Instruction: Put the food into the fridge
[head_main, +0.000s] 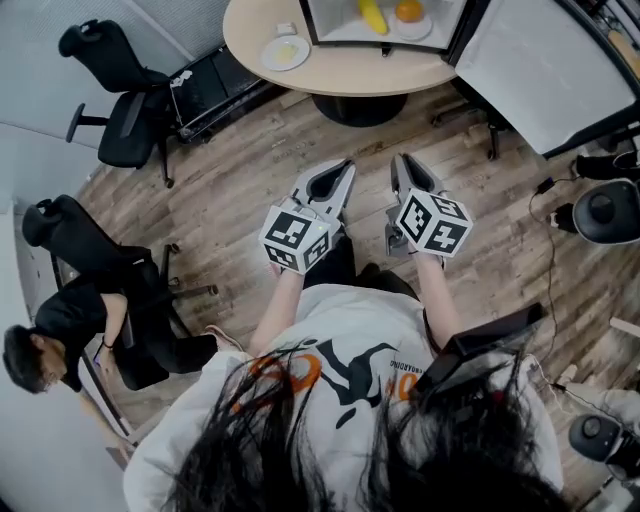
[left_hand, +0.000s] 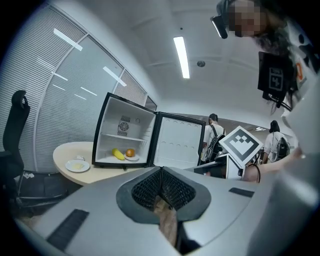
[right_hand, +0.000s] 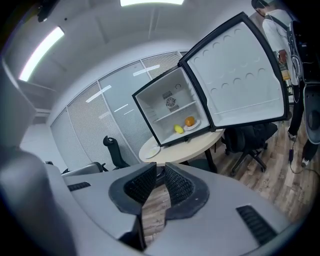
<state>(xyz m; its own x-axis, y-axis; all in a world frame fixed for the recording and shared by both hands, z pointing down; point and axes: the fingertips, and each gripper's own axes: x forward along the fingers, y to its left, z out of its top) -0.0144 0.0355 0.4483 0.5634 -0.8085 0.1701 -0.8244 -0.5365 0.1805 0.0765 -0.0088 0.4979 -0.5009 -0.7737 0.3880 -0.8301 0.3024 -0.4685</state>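
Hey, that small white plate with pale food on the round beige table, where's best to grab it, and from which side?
Probably the bare rim of the small white plate nearest the round beige table's edge, approached low from beyond that edge. It lies flat and shallow with the pale food at its centre, so pinching the rim from above and below avoids the food.

even light from ceiling strips (left_hand: 182, 56), fisheye-warped edges, foreground perhaps slightly soft

Hand-held gripper (right_hand: 160, 166) jaws slightly apart, empty, open fridge (right_hand: 155, 110) holding banana (right_hand: 178, 129), orange (right_hand: 189, 121)
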